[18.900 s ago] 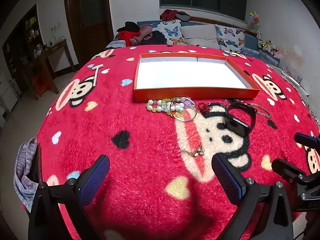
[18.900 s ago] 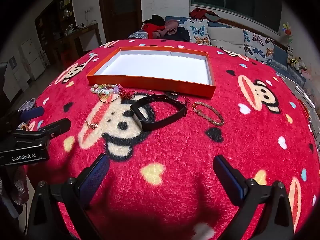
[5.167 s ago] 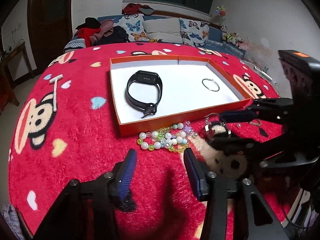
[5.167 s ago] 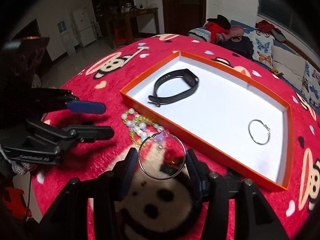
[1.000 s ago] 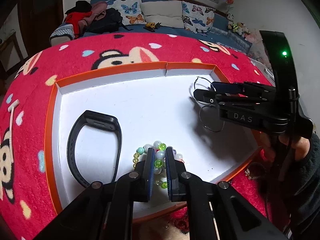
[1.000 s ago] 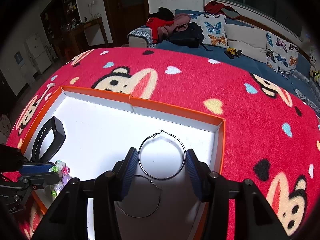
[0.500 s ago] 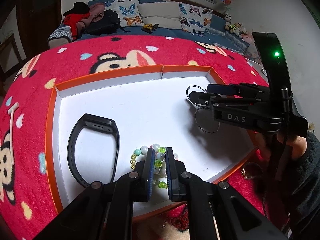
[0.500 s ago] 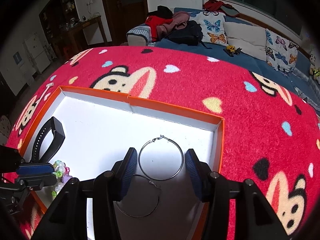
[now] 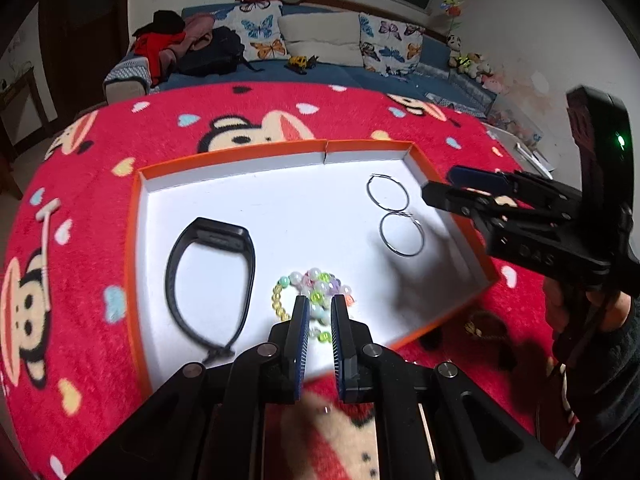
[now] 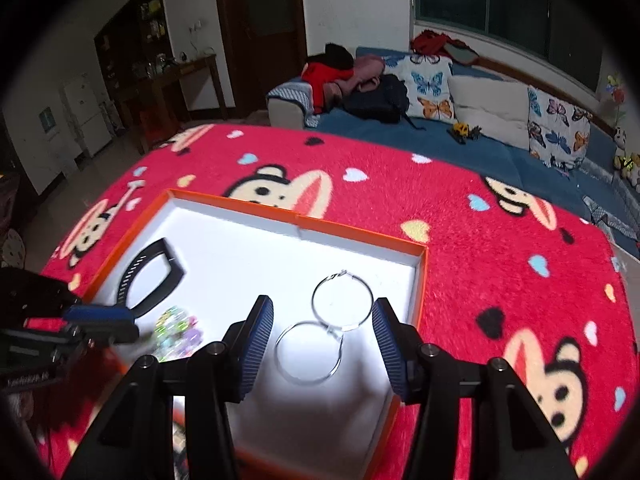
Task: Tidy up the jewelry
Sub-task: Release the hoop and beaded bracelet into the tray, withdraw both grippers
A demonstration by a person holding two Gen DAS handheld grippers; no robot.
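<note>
Tray point(image 9: 136, 216) middle bare and passable, band point(image 9: 212, 272) along left edge, beads point(image 9: 312, 288) near front edge, two hoops point(image 10: 340, 304) touching by right wall, low orange rim all round, red blanket point(image 10: 500, 240) open beyond the far edge.

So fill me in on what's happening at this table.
A person is sorting jewelry into an orange box using two handheld grippers. A black wristband, two silver hoops and a beaded bracelet lie inside. The left gripper, jaws nearly shut, sits above the beads; the right gripper is open over the hoops, gripping nothing.
</note>
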